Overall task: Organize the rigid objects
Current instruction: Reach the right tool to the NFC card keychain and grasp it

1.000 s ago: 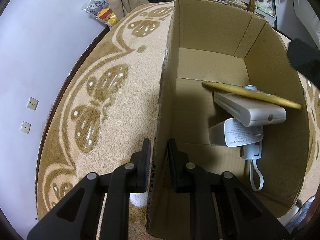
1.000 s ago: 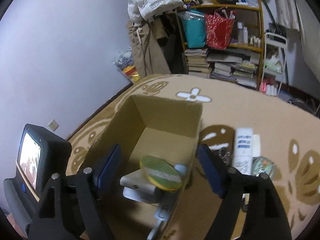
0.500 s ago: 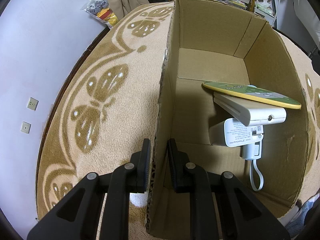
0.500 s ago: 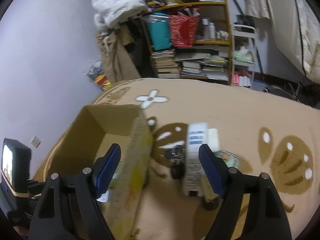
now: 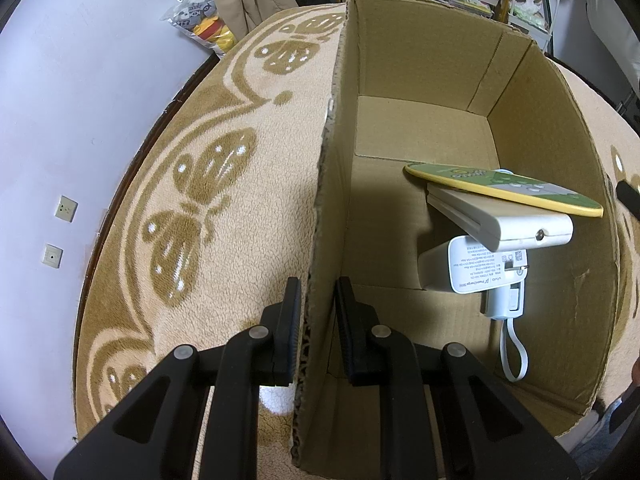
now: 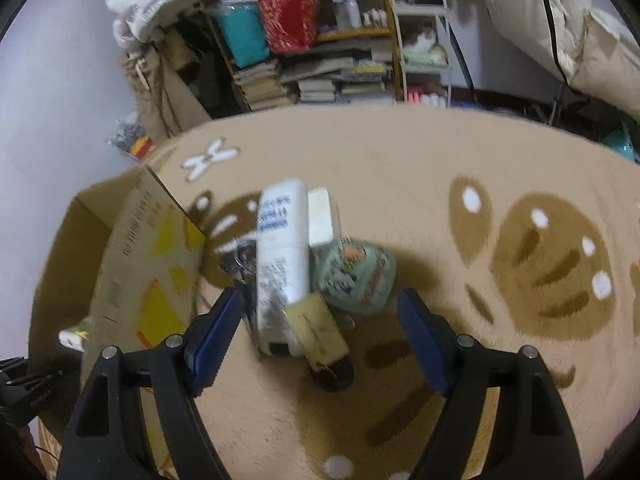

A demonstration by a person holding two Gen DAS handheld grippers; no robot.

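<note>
My left gripper (image 5: 316,304) is shut on the near left wall of an open cardboard box (image 5: 332,168). Inside the box lie a yellow-rimmed green disc (image 5: 504,190) on a white flat device (image 5: 500,224), with a white charger (image 5: 476,270) and its cable beneath. In the right wrist view the box (image 6: 132,264) stands at the left. My right gripper (image 6: 320,322) hangs open above a pile on the rug: a white tube with blue print (image 6: 282,256), a pale green round tin (image 6: 354,276), a gold card-like item (image 6: 316,330), a white block (image 6: 320,218) and dark keys (image 6: 238,264).
A beige rug with brown patterns (image 6: 480,184) covers the floor. Cluttered shelves with books, a teal box and a red bag (image 6: 288,20) stand at the back. A white wall (image 5: 60,120) with sockets runs along the left. A bag of toys (image 5: 204,28) lies by the wall.
My right gripper has swung away from over the box to the right and now hovers over the pile on the rug. The disc has settled flat in the box. The left gripper held still.
</note>
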